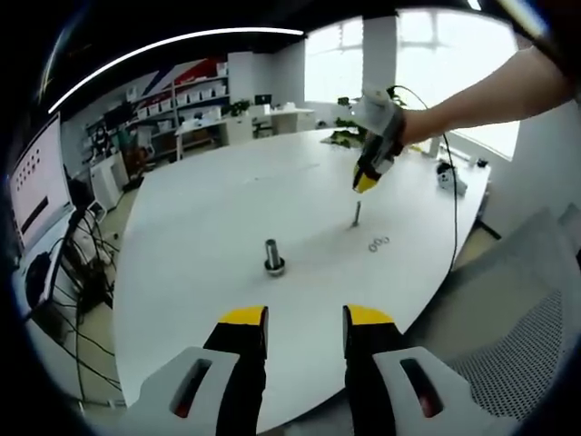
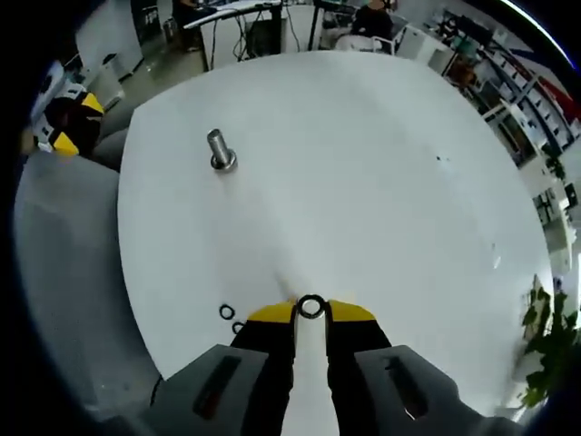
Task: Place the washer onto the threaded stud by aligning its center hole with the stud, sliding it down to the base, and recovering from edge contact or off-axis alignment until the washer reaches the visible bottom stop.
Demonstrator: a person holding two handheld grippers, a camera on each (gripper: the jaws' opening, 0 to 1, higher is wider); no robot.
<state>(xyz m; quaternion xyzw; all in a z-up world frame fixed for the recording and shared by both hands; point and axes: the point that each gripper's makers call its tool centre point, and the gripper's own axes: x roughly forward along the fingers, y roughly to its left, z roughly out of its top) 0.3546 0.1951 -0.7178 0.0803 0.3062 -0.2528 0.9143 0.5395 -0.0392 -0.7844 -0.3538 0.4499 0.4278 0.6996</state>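
R gripper [image 2: 310, 313] is clamped on the washer [image 2: 311, 306], held flat-ish between its yellow tips over the white table [image 2: 363, 182]; in the left gripper view the same gripper [image 1: 366, 180] hangs above a thin upright stud [image 1: 356, 214] twd the table's far right side, w/ a gap between them; in its own view that stud sits under the washer and I can't make it out. L gripper [image 1: 305, 320] sits jaws apart, holding nothing, back at the near edge. Two spare washers [image 1: 378, 243] lie just beside the thin stud, twd the right edge; a thicker stud w/ a collar [image 1: 273, 257] stands near the table's middle, well apart from the R gripper.

Risks, as I judge them: washer hole looks off-axis or tilted on descent, so the rim may land on the stud tip and hang; pinch is on the washer's edge only, so a knock could twist or pop it out; threads may snag it partway, short of the base; pushing sideways could tip the thin stud; the tips may hit the stud before release.
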